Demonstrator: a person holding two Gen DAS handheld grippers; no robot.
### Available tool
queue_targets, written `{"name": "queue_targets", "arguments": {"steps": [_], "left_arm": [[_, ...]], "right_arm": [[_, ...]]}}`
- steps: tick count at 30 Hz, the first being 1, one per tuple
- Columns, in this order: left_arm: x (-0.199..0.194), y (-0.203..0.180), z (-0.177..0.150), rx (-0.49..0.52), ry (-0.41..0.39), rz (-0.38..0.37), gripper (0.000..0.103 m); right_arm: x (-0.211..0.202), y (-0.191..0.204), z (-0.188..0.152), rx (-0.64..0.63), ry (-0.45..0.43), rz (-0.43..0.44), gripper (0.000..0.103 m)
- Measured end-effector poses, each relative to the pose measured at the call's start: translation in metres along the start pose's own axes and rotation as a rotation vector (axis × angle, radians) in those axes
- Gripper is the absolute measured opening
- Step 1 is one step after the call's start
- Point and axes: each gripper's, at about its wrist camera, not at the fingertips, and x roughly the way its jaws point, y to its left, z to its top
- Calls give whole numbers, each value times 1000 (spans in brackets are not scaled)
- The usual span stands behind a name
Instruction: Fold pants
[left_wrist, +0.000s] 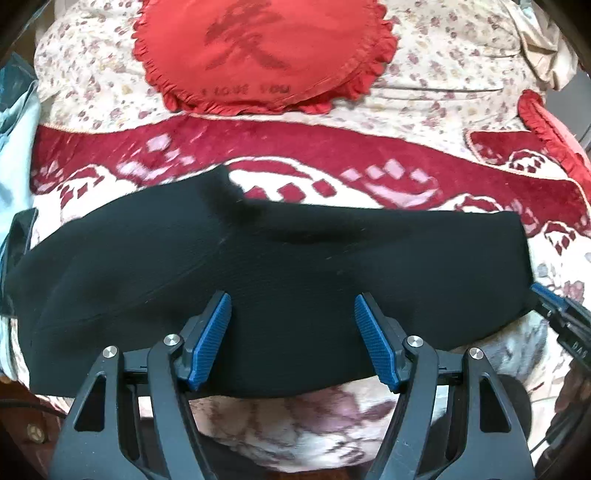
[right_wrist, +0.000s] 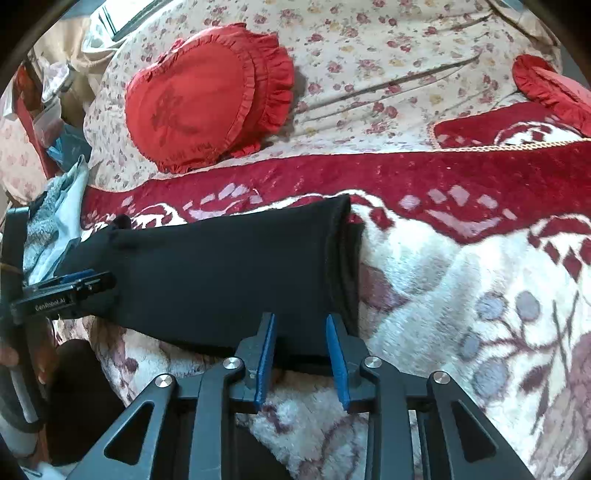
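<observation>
Black knit pants (left_wrist: 258, 280), folded lengthwise on red-and-cream plush blanket (right_wrist: 461, 288). Left gripper (left_wrist: 291, 332), jaws wide, at six o'clock hem; right gripper (right_wrist: 301, 350), jaws narrower, empty, poised for next fold.

The left gripper (left_wrist: 292, 314) points forward and slightly down, its jaws spread wide, the blue pads (left_wrist: 212, 338) well apart with nothing between them. The right gripper (right_wrist: 301, 325) is likewise level and low, its jaws parted more narrowly, its pads (right_wrist: 337, 354) gripping nothing. Each gripper shows at the edge of the other's view, side by side.
</observation>
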Motion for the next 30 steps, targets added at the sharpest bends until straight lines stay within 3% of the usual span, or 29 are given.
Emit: {"name": "queue_targets", "arguments": {"steps": [12, 21, 30], "left_arm": [[-8, -54, 15, 124, -26, -10, 69], [2, -94, 30, 205, 11, -63, 69], [12, -127, 38, 263, 23, -75, 69]], "right_arm": [[-20, -15, -10, 32, -32, 6, 33], [-15, -46, -35, 157, -29, 87, 41], [-14, -47, -28, 177, -59, 148, 42]]}}
